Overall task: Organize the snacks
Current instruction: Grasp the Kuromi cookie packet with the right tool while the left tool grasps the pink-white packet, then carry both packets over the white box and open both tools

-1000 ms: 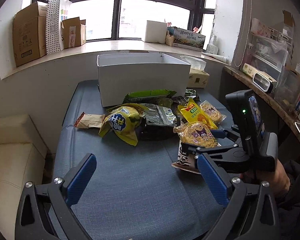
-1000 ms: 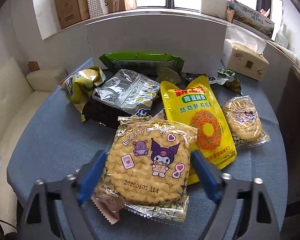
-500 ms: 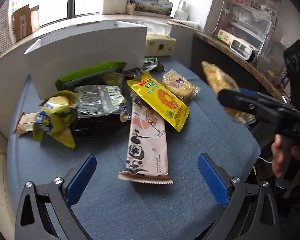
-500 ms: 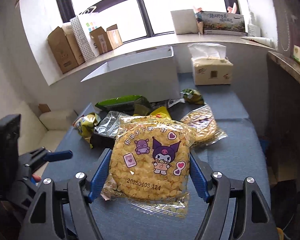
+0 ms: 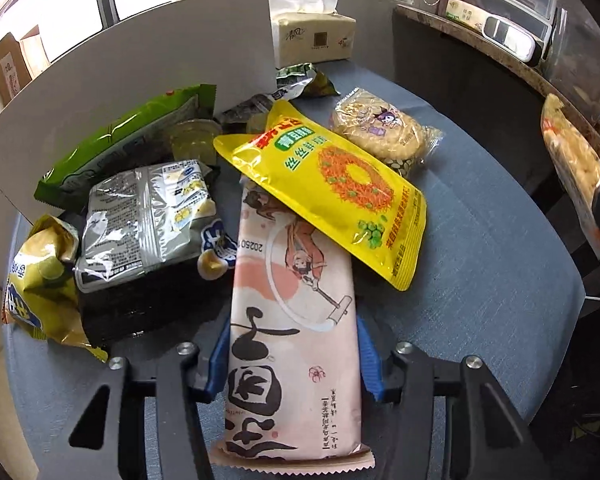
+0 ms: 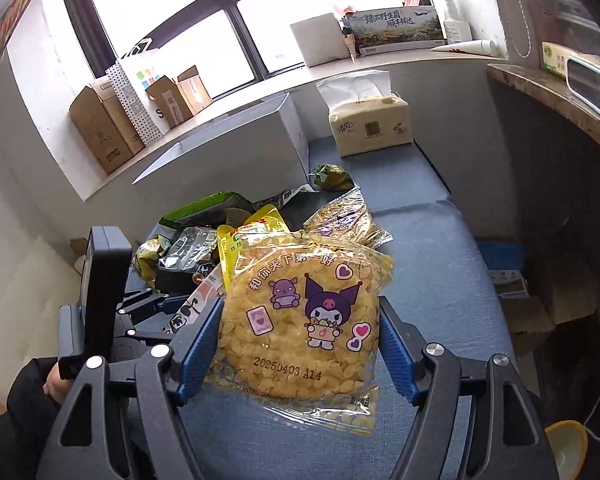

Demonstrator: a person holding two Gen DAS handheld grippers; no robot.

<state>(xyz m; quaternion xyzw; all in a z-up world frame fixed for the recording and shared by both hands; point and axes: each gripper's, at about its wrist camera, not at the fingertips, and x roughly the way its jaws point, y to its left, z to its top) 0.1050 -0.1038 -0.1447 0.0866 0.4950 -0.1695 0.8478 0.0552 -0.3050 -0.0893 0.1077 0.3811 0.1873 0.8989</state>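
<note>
My left gripper (image 5: 292, 354) is shut on a long pink snack packet (image 5: 294, 344) that lies on the blue table, its far end under a yellow green-pea pouch (image 5: 332, 184). My right gripper (image 6: 300, 344) is shut on a round Kuromi rice cracker pack (image 6: 304, 320) and holds it above the table; that pack shows at the right edge of the left wrist view (image 5: 576, 176). A white open box (image 6: 236, 152) stands behind the snack pile. The left gripper shows in the right wrist view (image 6: 172, 308).
More snacks lie in the pile: a second Kuromi cracker (image 5: 384, 132), a silver bag (image 5: 148, 216), a green bag (image 5: 120, 148), a yellow chip bag (image 5: 40, 280). A tissue pack (image 6: 370, 124) stands beside the box. A shelf (image 6: 552, 96) runs along the right.
My left gripper moved forward and closed on the pink packet. My right gripper lifted the Kuromi cracker off the pile and carried it up and to the right.
</note>
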